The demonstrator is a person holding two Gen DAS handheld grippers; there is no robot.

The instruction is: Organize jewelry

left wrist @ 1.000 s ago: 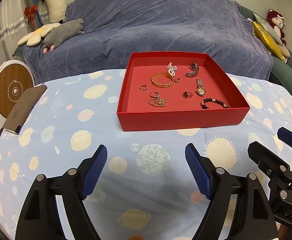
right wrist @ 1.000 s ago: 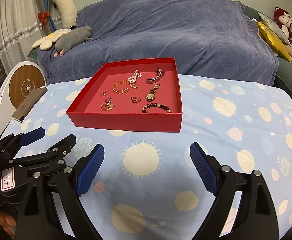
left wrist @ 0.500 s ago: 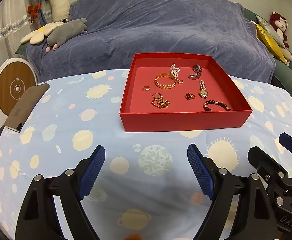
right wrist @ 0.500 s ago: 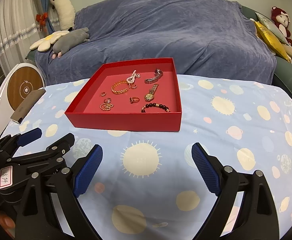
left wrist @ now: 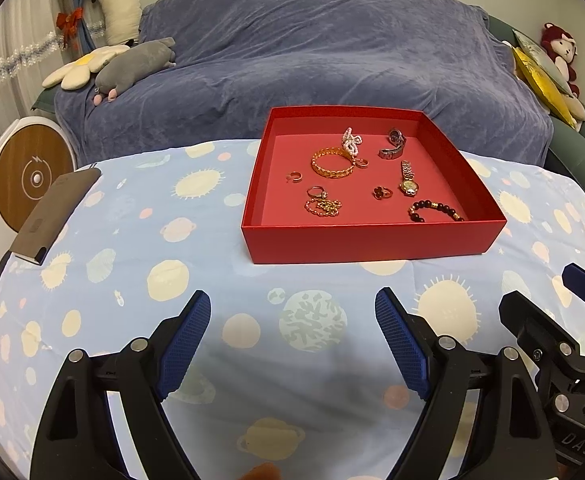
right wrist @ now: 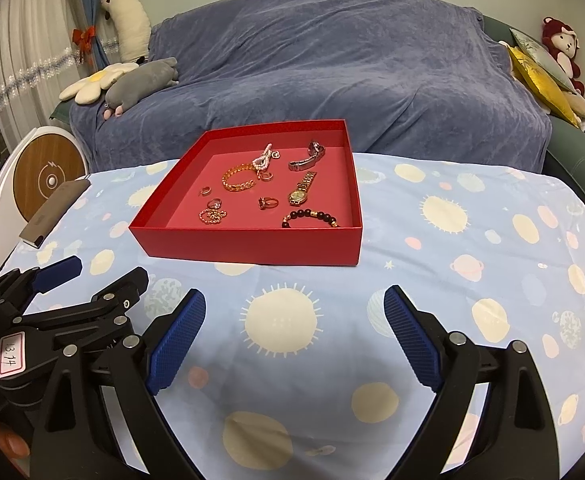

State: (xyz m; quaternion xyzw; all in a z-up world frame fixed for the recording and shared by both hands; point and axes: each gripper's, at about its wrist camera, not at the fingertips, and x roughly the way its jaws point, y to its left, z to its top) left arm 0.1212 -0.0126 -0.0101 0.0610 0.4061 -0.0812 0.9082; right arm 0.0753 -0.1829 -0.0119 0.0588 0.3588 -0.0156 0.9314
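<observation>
A red open box [left wrist: 368, 242] [right wrist: 248, 246] stands on the table's far half. Inside lie a gold chain bracelet [left wrist: 331, 163] [right wrist: 238, 179], a pearl piece [left wrist: 350, 141], a silver watch [left wrist: 393, 146] [right wrist: 307, 156], a gold watch [left wrist: 408, 179] [right wrist: 301, 192], a dark bead bracelet [left wrist: 432, 210] [right wrist: 310, 216], a fine gold chain [left wrist: 323, 207] [right wrist: 212, 216] and several rings. My left gripper [left wrist: 292, 312] is open and empty, well short of the box. My right gripper [right wrist: 294, 310] is open and empty, beside it to the right.
The table wears a light blue cloth with suns and planets [left wrist: 172, 220]. A dark phone-like slab [left wrist: 54, 216] lies at the left edge. A sofa under a blue cover [left wrist: 312, 60] stands behind, with plush toys on it. A round white-and-wood device [left wrist: 24, 176] is at the left.
Both grippers have drawn back and risen slightly, so the box looks a little farther. Both stay open and empty. The jewelry has not moved.
</observation>
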